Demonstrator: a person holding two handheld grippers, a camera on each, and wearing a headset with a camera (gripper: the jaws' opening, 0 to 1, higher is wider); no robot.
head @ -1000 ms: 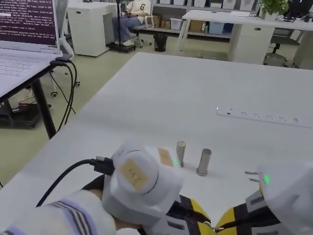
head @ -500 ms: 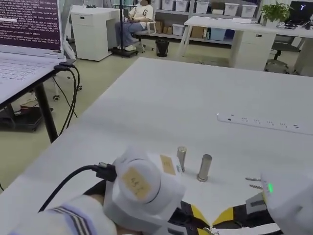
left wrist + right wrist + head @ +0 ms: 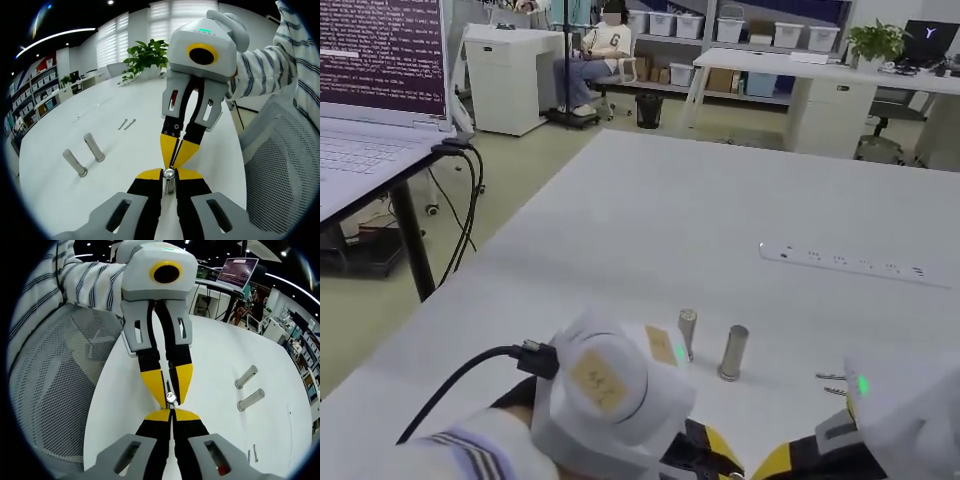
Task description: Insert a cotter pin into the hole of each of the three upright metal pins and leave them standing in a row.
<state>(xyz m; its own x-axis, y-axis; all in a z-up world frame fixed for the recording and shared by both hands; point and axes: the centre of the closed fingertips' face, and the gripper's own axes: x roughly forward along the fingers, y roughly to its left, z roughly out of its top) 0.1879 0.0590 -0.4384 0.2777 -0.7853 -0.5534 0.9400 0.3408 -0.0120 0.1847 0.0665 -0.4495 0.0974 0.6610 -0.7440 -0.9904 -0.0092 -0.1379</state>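
Where the left tongs point(image 3: 169, 174) meet the right tongs point(image 3: 171, 413) at the near edge of the desk point(image 3: 650, 190), the contact is cut off by the bottom of the head view and masked by a white housing point(image 3: 605, 385), so it can be read from the gripper views alone. The left tongs are seen clamped on a pin point(image 3: 170, 186), gripped across its shaft; whether its foot rests on the desk cannot be told. The right tongs are pressed shut on a thin cotter pin point(image 3: 174, 151), hard to make out between the yellow tips, with its end laid at the pin's top. Whether it has entered the hole cannot be told. Further out, a second pin point(image 3: 687, 333) and a third pin point(image 3: 733, 352) are left upright side by side, and two spare cotter pins point(image 3: 122, 124) are seen lying flat beyond them, partly hidden in the head view by the right tongs. Against the picture of a second ago, the standing pins are unmoved and both tongs are kept low and nose to nose; only the camera has shifted. The two tools are held in one line, tip to tip, with a striped sleeve point(image 3: 265, 65) shown behind the right one.
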